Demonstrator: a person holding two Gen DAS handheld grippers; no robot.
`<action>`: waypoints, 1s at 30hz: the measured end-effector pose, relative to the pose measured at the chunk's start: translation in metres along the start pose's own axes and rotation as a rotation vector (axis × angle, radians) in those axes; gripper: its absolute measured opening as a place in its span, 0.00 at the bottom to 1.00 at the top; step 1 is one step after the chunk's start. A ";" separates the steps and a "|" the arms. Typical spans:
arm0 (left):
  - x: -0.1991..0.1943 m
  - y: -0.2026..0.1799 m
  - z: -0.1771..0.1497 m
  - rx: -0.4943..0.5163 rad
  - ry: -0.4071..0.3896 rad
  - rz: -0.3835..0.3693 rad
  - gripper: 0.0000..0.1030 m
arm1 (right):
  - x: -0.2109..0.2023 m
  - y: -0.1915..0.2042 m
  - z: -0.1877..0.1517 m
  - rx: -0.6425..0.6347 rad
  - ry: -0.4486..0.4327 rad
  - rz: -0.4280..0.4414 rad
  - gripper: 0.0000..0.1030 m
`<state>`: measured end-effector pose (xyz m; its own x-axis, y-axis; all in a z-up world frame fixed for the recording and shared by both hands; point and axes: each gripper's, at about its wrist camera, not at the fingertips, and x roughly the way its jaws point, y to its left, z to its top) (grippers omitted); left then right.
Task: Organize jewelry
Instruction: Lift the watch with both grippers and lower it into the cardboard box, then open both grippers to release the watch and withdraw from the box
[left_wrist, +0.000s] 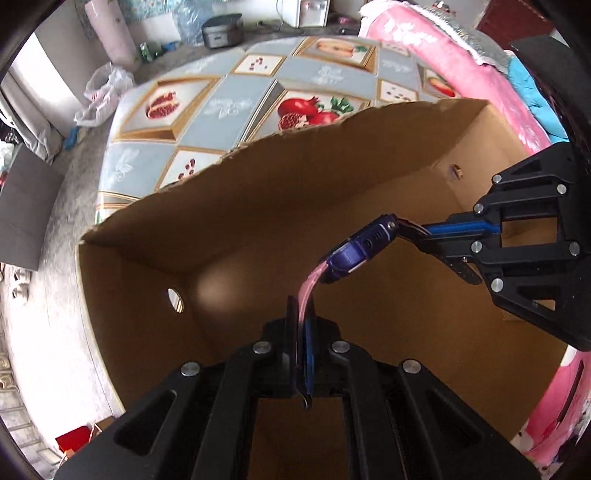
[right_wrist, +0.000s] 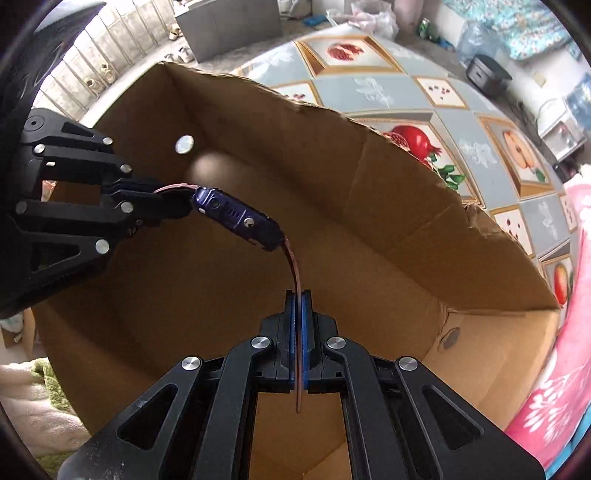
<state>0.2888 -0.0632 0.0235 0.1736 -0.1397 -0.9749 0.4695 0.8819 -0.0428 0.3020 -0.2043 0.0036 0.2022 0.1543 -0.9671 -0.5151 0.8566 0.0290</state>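
Observation:
A watch with a dark blue case (left_wrist: 364, 247) (right_wrist: 236, 221) and a pink strap (left_wrist: 308, 288) (right_wrist: 293, 269) hangs stretched between both grippers over the inside of an open cardboard box (left_wrist: 258, 206) (right_wrist: 369, 206). My left gripper (left_wrist: 301, 306) (right_wrist: 177, 201) is shut on one end of the strap. My right gripper (right_wrist: 298, 295) (left_wrist: 417, 230) is shut on the other end. Both point steeply down into the box, and the case sits tilted between them. The part of the box floor that shows is bare.
The box stands on a table under a cloth printed with pomegranates (left_wrist: 236, 103) (right_wrist: 369, 92). A pink blanket (left_wrist: 424, 48) (right_wrist: 576, 332) lies along one side. A white plastic bag (left_wrist: 103, 92) and a black cooker (left_wrist: 221, 31) are on the floor beyond.

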 end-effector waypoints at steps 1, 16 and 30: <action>0.004 0.000 0.003 -0.005 0.015 -0.002 0.05 | 0.005 -0.002 0.002 0.003 0.031 0.010 0.01; -0.032 -0.010 0.007 0.004 -0.120 0.037 0.43 | -0.008 -0.008 -0.002 0.063 -0.033 -0.086 0.17; -0.139 -0.005 -0.083 -0.030 -0.450 0.013 0.78 | -0.121 0.038 -0.090 0.229 -0.505 -0.090 0.76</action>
<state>0.1906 -0.0112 0.1410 0.5420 -0.3046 -0.7832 0.4402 0.8968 -0.0441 0.1832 -0.2343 0.0992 0.6400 0.2438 -0.7287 -0.2944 0.9538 0.0606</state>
